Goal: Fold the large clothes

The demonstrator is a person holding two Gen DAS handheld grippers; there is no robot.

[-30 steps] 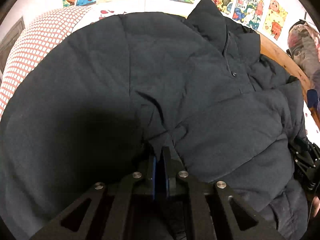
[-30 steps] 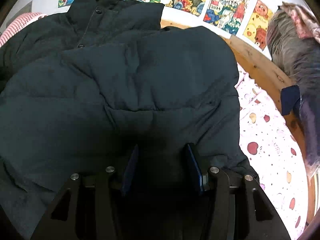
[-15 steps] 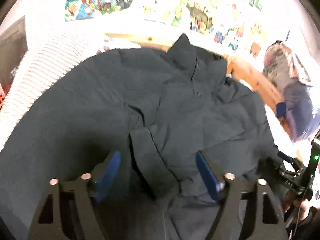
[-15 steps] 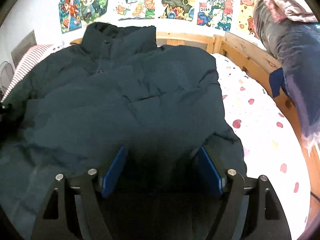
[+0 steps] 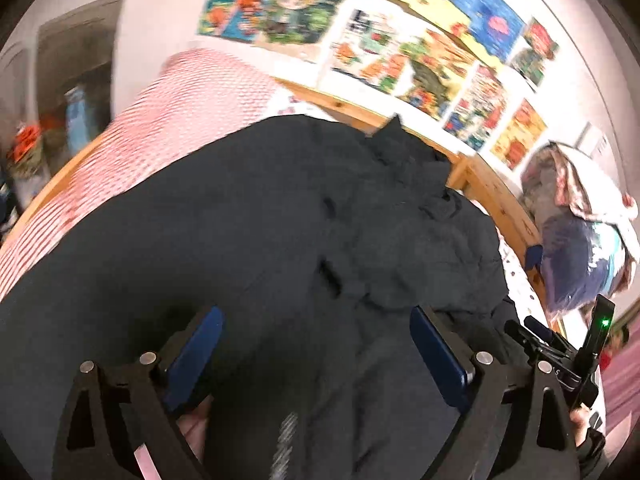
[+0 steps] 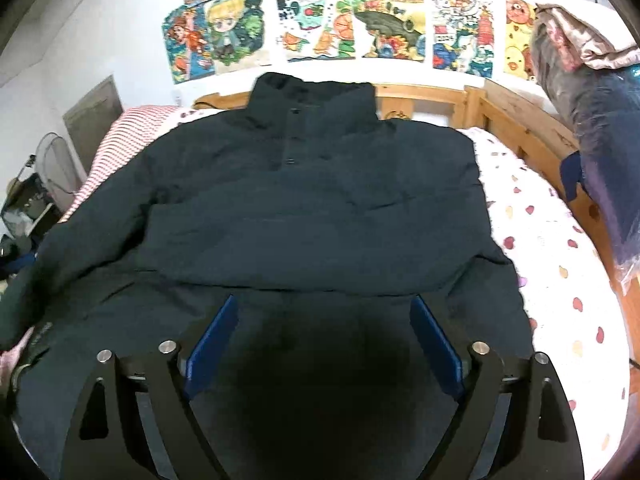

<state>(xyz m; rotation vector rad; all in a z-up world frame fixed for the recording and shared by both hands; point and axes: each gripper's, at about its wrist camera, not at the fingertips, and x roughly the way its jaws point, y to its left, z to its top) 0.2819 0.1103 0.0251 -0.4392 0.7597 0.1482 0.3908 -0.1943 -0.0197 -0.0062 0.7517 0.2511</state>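
We have a dark padded jacket (image 6: pixel 312 216) spread front-up across the bed (image 6: pixel 560 280), collar at the far end against the wooden headboard (image 6: pixel 420 100), hem at the near edge under both tools. One sleeve appears folded in across the chest, its lower edge making a ridge across the middle of the body.

The left tool (image 5: pixel 316 344) hangs just above the near part of the jacket with its blue pads spread wide and nothing between them; that view is smeared, so we cannot tell whether it touches the cloth. The right tool (image 6: pixel 324 340) is likewise spread wide and empty, hovering over the hem.

We judge the jacket to be soft, puffy and fairly bulky: light for its size, but springy, so folds will tend to pop back up. The shell looks smooth and probably slippery, so a shallow pinch may slide off. We would bite deep into a doubled edge, best at the two hem corners, one tool on each, taking both front and back layers, then carry the hem toward the collar and press the fold flat.
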